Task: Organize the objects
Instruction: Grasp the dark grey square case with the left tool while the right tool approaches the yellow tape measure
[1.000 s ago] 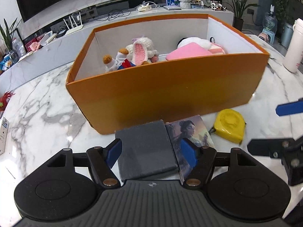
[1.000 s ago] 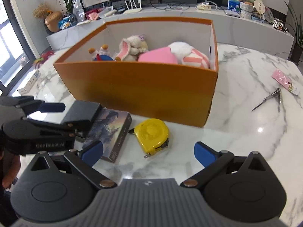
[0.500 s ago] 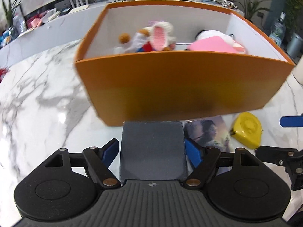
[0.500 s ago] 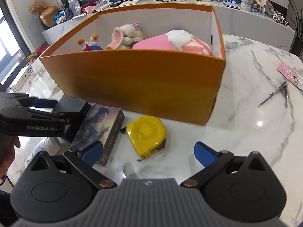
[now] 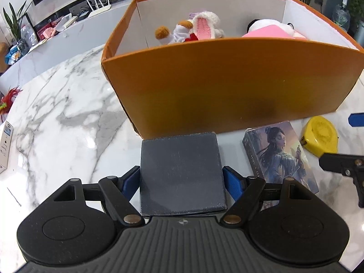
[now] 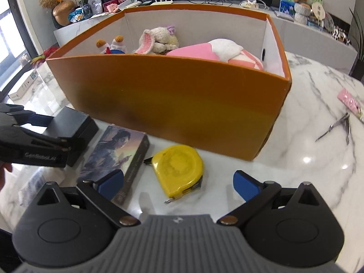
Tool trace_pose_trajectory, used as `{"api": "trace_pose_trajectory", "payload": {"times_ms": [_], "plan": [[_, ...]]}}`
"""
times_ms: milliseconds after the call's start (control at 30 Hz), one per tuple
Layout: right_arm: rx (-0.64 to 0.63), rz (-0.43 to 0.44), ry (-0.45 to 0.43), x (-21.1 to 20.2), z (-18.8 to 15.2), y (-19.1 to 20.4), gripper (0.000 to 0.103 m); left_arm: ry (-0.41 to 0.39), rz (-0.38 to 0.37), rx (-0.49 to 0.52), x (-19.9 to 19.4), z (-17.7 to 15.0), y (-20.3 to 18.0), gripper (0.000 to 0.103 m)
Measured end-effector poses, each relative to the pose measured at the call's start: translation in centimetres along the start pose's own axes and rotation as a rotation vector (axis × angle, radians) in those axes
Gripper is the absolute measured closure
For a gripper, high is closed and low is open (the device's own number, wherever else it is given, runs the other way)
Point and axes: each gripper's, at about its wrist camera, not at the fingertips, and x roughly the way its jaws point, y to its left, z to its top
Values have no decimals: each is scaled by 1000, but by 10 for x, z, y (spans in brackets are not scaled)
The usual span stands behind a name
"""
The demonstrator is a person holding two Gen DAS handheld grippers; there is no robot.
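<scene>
Dark box (image 5: 182,170) | left gripper (image 5: 182,180) jaws just widened, now straddle it, gap visible, ungripped | right gripper (image 6: 174,184) jaws open over tape measure (image 6: 178,167) | next: clamp.

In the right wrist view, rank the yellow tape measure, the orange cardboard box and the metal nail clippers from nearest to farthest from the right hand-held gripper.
1. Yellow tape measure, just ahead, between the open jaws of the right hand-held gripper.
2. Orange cardboard box, behind it.
3. Metal nail clippers, far right on the marble.

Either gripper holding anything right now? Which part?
Nothing held. Left gripper straddles the dark box, pads beside its sides but not pressing. Right gripper is open over the tape measure.
</scene>
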Motion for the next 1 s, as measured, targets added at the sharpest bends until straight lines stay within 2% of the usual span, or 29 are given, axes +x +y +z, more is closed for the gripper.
{"api": "trace_pose_trajectory", "payload": {"times_ms": [167,333,500,733,1000], "plan": [[-32,-4,9,12,6,3,1,30,-34,-56,6,0,10,12],[-139,-90,20,18,5,9,1,33,-48,-90,7,1,16,12],[-165,-18,29,27,5,7,2,46,-48,-128,8,3,19,12],[-135,-4,47,36,11,1,5,33,-43,-139,8,0,21,8],[-102,-13,35,38,11,-2,1,17,-15,-181,6,-3,16,5]]}}
